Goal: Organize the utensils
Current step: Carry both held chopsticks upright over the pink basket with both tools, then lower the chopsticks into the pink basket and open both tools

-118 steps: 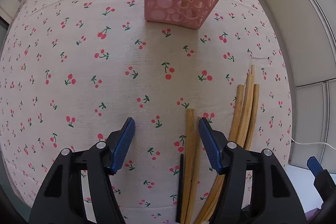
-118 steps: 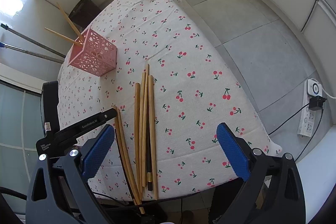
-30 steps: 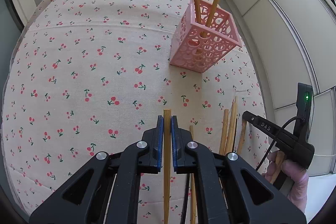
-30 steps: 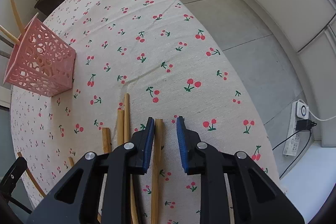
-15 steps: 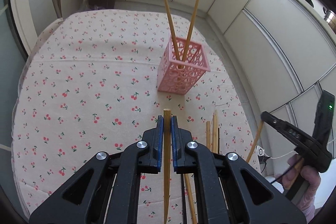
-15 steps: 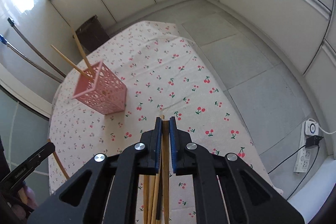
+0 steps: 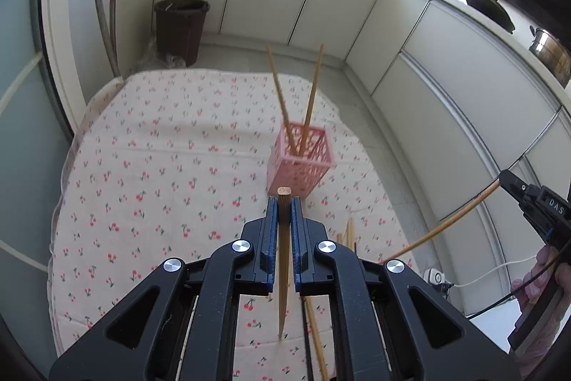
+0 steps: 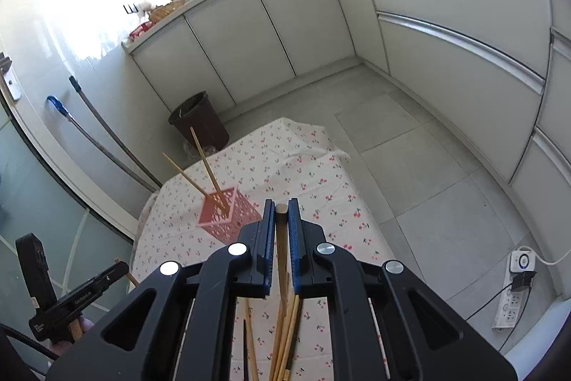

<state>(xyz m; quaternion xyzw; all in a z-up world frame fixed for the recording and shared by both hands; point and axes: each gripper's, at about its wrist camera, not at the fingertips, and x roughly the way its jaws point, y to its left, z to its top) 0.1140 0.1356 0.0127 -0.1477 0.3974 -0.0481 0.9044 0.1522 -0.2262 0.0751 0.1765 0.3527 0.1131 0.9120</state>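
My left gripper (image 7: 284,202) is shut on a wooden chopstick (image 7: 283,259) and holds it high above the table, hanging point down. My right gripper (image 8: 282,207) is shut on another wooden chopstick (image 8: 282,259), also lifted well above the table. The pink perforated holder (image 7: 301,163) stands on the cherry-print cloth with two chopsticks (image 7: 310,102) leaning in it; it also shows in the right wrist view (image 8: 225,215). Several loose chopsticks (image 8: 285,338) lie on the cloth below the grippers. The right gripper and its chopstick (image 7: 442,227) show at the right of the left wrist view.
The table with the cherry-print cloth (image 7: 160,166) stands in a kitchen with white cabinets (image 8: 285,34). A brown bin (image 7: 180,29) stands on the floor behind the table. A power strip (image 8: 515,288) lies on the floor at the right. Mop handles (image 8: 103,138) lean on the wall.
Both grippers have risen far above the table, each carrying its chopstick. The holder and table look smaller and farther below than half a second ago.
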